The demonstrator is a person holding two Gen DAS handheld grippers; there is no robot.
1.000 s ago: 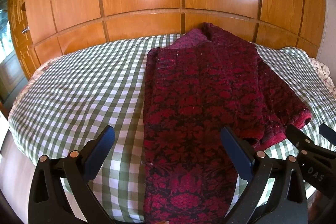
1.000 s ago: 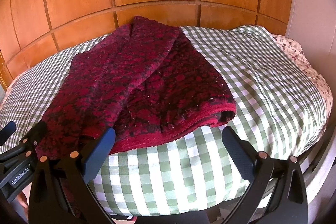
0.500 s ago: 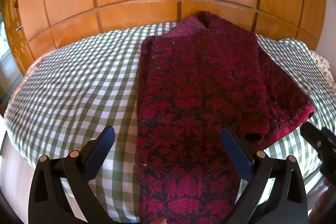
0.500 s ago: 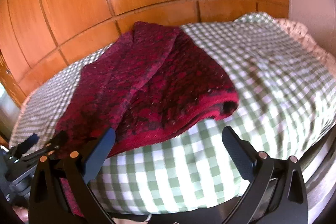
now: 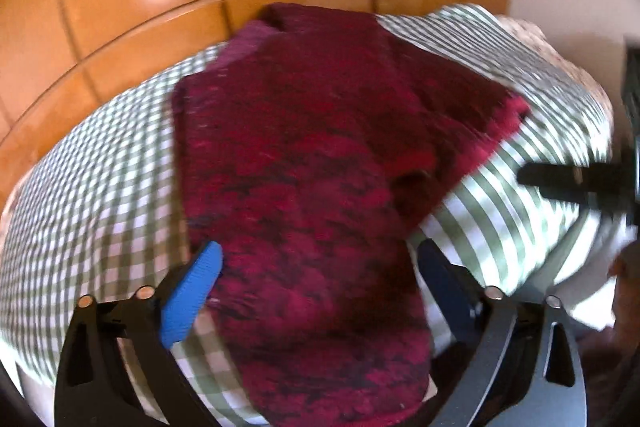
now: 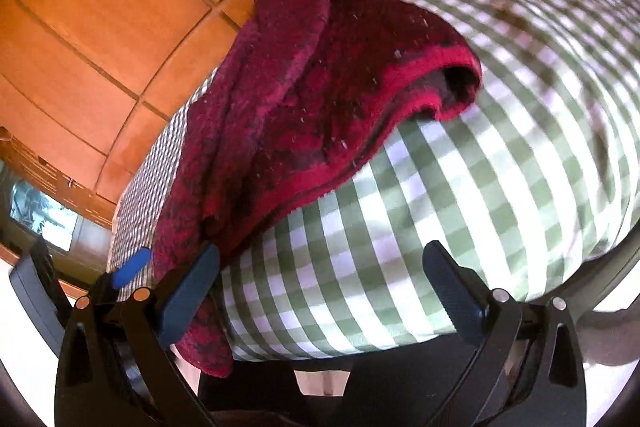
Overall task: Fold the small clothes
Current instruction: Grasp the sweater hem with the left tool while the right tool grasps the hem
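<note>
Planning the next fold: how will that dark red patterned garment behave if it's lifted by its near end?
The red garment is probably floppy: it drapes over the edge of the checked bedspread. It looks thick and fuzzy, so likely grippy, not slippery. Its folded layers may slide apart.

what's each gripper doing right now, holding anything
left gripper: jaws wide, closing, astride the red garment, not gripping.
right gripper: open, empty.
</note>
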